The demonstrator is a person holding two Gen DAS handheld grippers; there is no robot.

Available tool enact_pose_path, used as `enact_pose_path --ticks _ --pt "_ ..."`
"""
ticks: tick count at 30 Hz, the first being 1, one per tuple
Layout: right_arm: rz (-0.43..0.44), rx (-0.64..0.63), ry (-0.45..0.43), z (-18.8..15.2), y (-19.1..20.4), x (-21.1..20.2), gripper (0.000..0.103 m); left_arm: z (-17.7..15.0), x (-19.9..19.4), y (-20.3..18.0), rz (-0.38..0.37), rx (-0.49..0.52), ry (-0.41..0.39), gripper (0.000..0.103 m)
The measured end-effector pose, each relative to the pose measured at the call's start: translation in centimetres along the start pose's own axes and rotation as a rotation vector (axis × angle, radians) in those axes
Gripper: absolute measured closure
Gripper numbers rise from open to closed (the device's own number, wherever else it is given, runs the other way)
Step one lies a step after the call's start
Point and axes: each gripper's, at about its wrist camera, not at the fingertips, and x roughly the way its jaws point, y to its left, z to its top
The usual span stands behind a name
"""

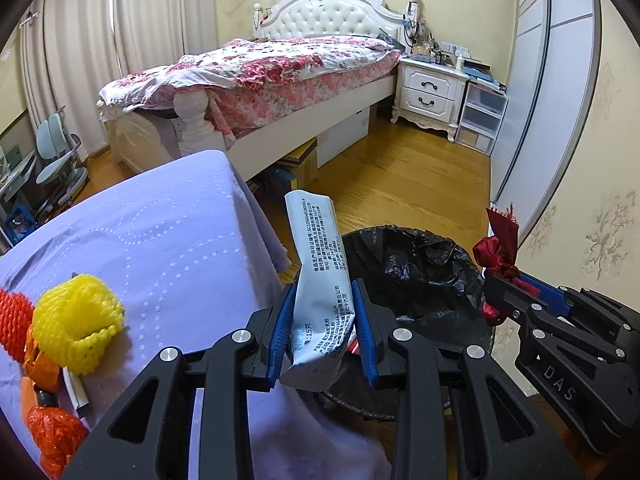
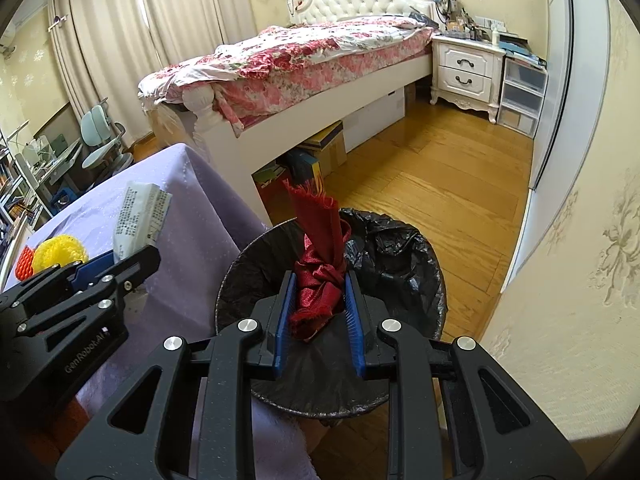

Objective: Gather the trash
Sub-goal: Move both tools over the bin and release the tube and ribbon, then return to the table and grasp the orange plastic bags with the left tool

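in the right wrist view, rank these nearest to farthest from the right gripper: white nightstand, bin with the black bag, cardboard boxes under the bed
1. The bin with the black bag, directly below and just beyond the right gripper, which is shut on a knotted red cloth.
2. The cardboard boxes under the bed, across the wood floor, straight ahead.
3. The white nightstand, far right, beside the headboard.

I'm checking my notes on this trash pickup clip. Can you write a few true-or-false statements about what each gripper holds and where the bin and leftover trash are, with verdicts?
1. The left gripper grips a white printed wrapper. True.
2. The right gripper is empty. False: it is shut on a knotted red cloth.
3. The bin has a black bag liner. True.
4. The yellow foam net lies in the bin. False: it lies on the purple tablecloth.
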Motion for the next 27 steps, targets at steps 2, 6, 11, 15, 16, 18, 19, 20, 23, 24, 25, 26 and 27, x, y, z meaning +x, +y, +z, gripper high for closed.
enact_pose_path --ticks 2,6,11,15,16,18,19,20,23,24,25,26,27 --pt "0.0 0.005 0.001 0.2 -0.2 0.4 0.079 0.2 0.4 -0.3 0.001 0.007 0.01 0.072" --pt "-0.003 0.015 0.001 0.4 -0.7 0.7 0.079 0.6 0.8 -0.7 0.002 0.013 0.009 0.072" --pt "-0.006 0.028 -0.009 0.7 -1.1 1.0 0.077 0.4 0.9 -0.9 0.025 0.007 0.019 0.051" --pt "-0.023 0.036 -0.022 0.8 -1.3 0.8 0.063 0.6 0.4 -0.7 0.032 -0.01 -0.007 0.033" --pt "-0.028 0.039 -0.025 0.8 -1.4 0.8 0.063 0.6 0.2 -0.6 0.034 -0.016 -0.011 0.03" --pt "-0.035 0.042 -0.029 0.9 -1.5 0.6 0.058 0.7 0.2 -0.5 0.036 -0.024 -0.01 0.029" --pt "-0.038 0.043 -0.032 0.9 -1.6 0.5 0.055 0.7 0.1 -0.3 0.037 -0.03 -0.007 0.028" --pt "-0.042 0.045 -0.036 0.9 -1.7 0.3 0.054 0.7 0.0 -0.2 0.038 -0.036 -0.004 0.028" --pt "-0.053 0.056 -0.044 0.7 -1.8 -0.2 0.05 0.6 -0.4 0.0 0.041 -0.049 -0.003 0.026" --pt "-0.053 0.057 -0.043 0.8 -1.8 -0.3 0.049 0.5 -0.6 0.1 0.045 -0.05 -0.004 0.026" --pt "-0.054 0.057 -0.042 0.7 -1.7 -0.4 0.048 0.4 -0.8 0.3 0.05 -0.05 -0.007 0.026" --pt "-0.054 0.058 -0.042 0.6 -1.6 -0.6 0.048 0.2 -1.2 0.5 0.056 -0.05 -0.01 0.026" --pt "-0.053 0.059 -0.042 0.7 -1.7 -0.5 0.045 0.1 -1.4 0.5 0.059 -0.05 -0.011 0.026"
